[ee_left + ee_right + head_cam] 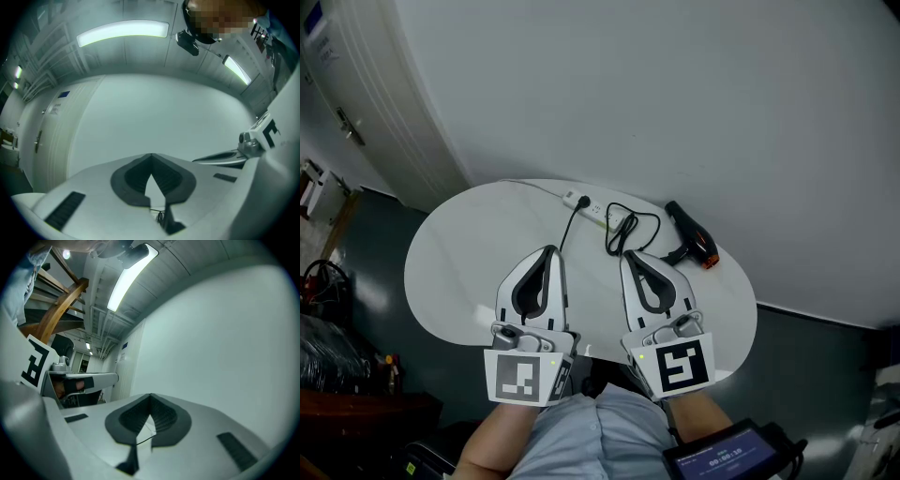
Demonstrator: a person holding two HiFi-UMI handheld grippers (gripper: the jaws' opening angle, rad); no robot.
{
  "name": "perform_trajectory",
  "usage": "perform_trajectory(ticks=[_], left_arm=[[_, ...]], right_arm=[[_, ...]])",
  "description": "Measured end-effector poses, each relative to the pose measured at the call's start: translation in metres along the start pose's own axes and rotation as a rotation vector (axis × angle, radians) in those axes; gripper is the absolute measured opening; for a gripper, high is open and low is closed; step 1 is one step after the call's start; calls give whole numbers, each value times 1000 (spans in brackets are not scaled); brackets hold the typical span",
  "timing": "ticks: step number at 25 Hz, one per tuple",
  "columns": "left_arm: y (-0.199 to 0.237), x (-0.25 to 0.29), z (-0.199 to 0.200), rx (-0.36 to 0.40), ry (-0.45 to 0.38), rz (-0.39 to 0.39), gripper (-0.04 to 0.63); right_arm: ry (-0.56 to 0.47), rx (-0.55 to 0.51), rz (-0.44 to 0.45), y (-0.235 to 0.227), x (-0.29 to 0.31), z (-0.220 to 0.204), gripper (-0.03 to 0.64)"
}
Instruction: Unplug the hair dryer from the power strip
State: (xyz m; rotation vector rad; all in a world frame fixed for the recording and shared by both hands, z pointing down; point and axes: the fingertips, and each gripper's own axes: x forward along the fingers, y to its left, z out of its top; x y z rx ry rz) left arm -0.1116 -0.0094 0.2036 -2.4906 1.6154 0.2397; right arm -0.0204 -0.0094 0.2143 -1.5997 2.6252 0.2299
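Note:
A black hair dryer [694, 246] with an orange nozzle lies at the right of the white oval table [450, 272]. Its black cord [628, 230] coils between it and the white power strip [594, 210] at the table's far side. A black plug [582, 201] sits in the strip, and a cable runs from it toward me. My left gripper [549, 251] [151, 155] and right gripper [627, 255] [151, 395] hover side by side above the near half of the table. Both are shut with nothing in them and point at the wall. Each stops short of the strip.
A plain white wall [675, 94] stands right behind the table. In the left gripper view a bit of black cable [161, 216] shows below the pads. The dark floor [366, 281] surrounds the table, with clutter at the left [328, 319].

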Motion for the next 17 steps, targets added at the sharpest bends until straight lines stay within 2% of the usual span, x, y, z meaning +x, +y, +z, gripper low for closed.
perform_trajectory(ticks=[17], left_arm=[[3,3,-1,5,3,-1,-3]], right_arm=[[-3,3,13,4,6,-1,0]])
